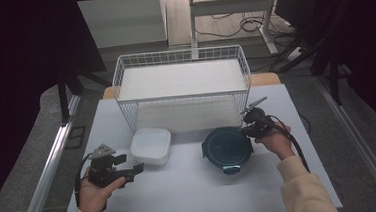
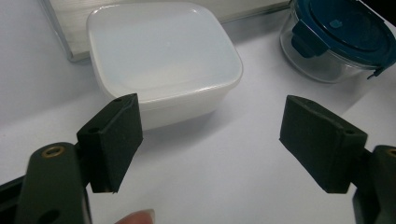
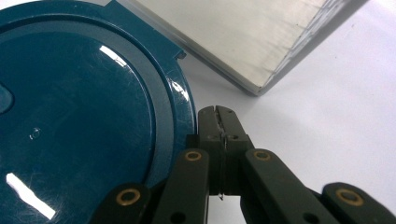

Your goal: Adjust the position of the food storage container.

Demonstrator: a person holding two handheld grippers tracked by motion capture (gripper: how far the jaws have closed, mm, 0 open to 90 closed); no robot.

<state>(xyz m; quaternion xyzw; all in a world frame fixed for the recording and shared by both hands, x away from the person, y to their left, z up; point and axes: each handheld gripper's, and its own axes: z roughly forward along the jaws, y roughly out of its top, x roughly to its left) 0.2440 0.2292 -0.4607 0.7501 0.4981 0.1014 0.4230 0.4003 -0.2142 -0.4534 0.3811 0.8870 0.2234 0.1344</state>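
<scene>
A round glass container with a dark blue clip lid (image 1: pixel 227 147) (image 2: pixel 336 32) (image 3: pixel 79 102) stands right of centre on the white table. To its left sits a white lidded plastic box (image 1: pixel 150 145) (image 2: pixel 163 56). My right gripper (image 1: pixel 246 130) (image 3: pixel 219 114) is shut, pads pressed together against the lid's right rim, and I see nothing between them. At the front left my left gripper (image 1: pixel 133 171) (image 2: pixel 210 140) is held open, pointing at the white box from a short way off with its jaws empty.
A white wire basket (image 1: pixel 183 97) with a pale liner (image 3: pixel 247 37) stands behind both containers, its front just beyond them. The white table (image 1: pixel 192 196) ends near the person's sleeves. A metal rail (image 1: pixel 50 166) runs along the left.
</scene>
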